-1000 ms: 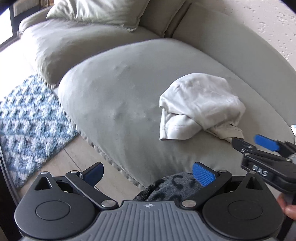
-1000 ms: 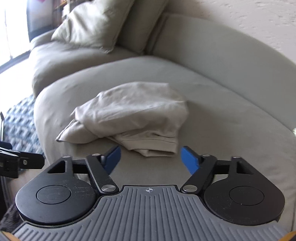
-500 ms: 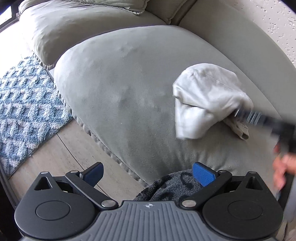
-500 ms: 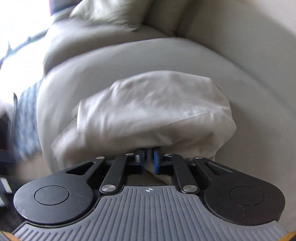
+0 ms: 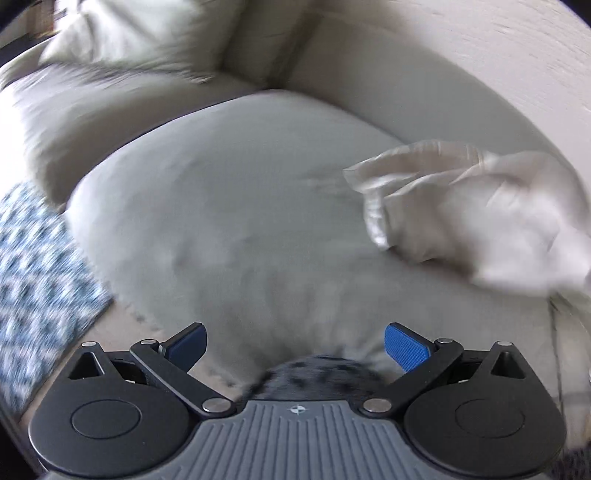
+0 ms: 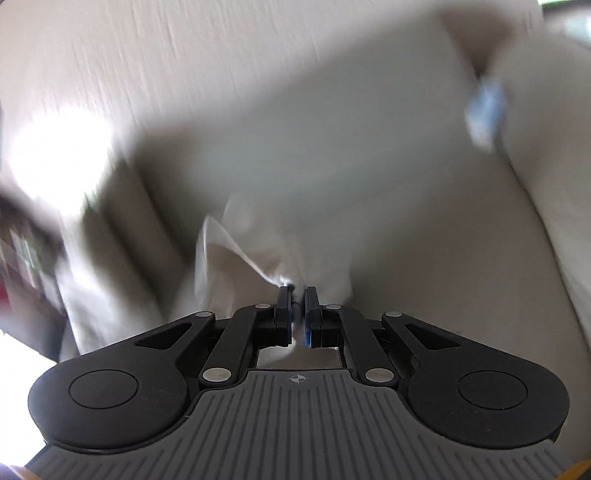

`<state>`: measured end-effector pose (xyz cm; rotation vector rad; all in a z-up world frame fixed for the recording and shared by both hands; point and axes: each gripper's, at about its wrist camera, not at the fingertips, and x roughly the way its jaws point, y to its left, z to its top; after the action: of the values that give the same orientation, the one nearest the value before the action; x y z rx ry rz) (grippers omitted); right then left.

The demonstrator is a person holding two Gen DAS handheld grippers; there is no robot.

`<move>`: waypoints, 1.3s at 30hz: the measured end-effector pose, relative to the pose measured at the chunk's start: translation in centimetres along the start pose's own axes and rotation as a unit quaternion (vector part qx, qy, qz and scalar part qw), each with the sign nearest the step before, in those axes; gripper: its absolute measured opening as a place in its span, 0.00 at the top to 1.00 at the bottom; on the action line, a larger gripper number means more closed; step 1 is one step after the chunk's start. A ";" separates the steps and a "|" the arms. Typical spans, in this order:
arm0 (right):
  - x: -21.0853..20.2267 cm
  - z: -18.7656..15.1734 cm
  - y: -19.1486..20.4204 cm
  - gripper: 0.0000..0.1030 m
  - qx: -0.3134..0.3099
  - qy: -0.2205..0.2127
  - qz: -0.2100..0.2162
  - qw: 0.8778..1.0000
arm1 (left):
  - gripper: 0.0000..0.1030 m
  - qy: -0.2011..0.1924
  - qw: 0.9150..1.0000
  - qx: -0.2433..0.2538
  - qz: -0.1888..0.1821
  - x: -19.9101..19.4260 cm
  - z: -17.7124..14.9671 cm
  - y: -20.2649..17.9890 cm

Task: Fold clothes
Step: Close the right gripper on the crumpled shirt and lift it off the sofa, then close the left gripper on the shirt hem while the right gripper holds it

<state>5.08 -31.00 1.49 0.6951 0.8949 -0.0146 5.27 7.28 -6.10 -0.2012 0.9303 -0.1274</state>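
A white garment [image 5: 469, 206] hangs bunched and blurred above the right side of the grey sofa cushion [image 5: 229, 206]. In the right wrist view my right gripper [image 6: 297, 295] is shut on a pinch of that white garment [image 6: 236, 266], which trails away from the jaws to the left. My left gripper [image 5: 295, 343] stands open with nothing between its blue pads [image 5: 406, 347], low over the cushion's front edge and well left of the cloth. A dark speckled fabric [image 5: 314, 373] shows just under the left gripper.
The sofa's back [image 5: 406, 92] and a pale pillow [image 5: 140, 33] lie beyond the cushion. A blue patterned rug [image 5: 33, 266] covers the floor at the left. The right wrist view is heavily blurred, with a pale wall [image 6: 184, 55] behind.
My right gripper closed on the white garment and lifted it off the cushion, rolling as it rose. The cloth now hangs higher and further right. My left gripper stayed open and shifted slightly.
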 end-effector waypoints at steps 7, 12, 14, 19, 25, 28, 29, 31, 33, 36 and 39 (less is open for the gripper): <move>-6.0 -8.6 -6.2 0.94 0.060 0.022 0.030 0.998 | 0.01 0.028 0.996 0.028 -0.085 0.2 -0.2 -5.7; -7.1 -12.0 -10.7 0.88 0.125 0.073 0.001 0.989 | 0.09 0.062 0.988 -0.025 -0.136 2.2 -1.6 -8.7; -6.4 -12.9 -12.2 0.82 0.139 0.089 -0.031 0.986 | 0.18 0.073 0.989 -0.035 -0.123 3.3 -2.4 -9.6; -6.4 -12.6 -11.9 0.45 0.077 0.052 -0.057 0.994 | 0.46 0.082 0.994 -0.039 -0.061 4.5 -2.1 -9.0; -4.0 -11.5 -11.4 0.44 0.049 0.066 -0.061 0.995 | 0.50 0.088 0.996 0.012 0.024 6.8 0.6 -6.7; -2.6 -12.1 -11.5 0.44 0.047 0.071 -0.060 0.994 | 0.42 0.102 0.995 -0.004 0.018 8.1 1.9 -5.5; -2.2 -12.3 -11.5 0.44 0.046 0.073 -0.060 0.994 | 0.41 0.108 0.994 -0.010 0.008 8.5 2.2 -5.2; -1.8 -12.4 -11.7 0.44 0.051 0.072 -0.059 0.994 | 0.41 0.115 0.993 -0.008 -0.016 9.3 2.5 -5.3; -1.8 -12.4 -11.9 0.44 0.061 0.069 -0.052 0.994 | 0.41 0.116 0.993 0.000 -0.032 9.9 2.8 -6.0; -2.1 -12.2 -12.4 0.44 0.076 0.058 -0.043 0.994 | 0.41 0.117 0.991 -0.011 -0.059 9.8 2.9 -6.5; -2.2 -12.1 -13.0 0.44 0.091 0.052 -0.037 0.994 | 0.40 0.114 0.990 -0.030 -0.072 9.1 2.5 -6.0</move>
<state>-8.75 -34.94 -9.16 0.8381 1.0287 -0.1294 12.54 -0.07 -10.35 -0.3154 1.1473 -0.2605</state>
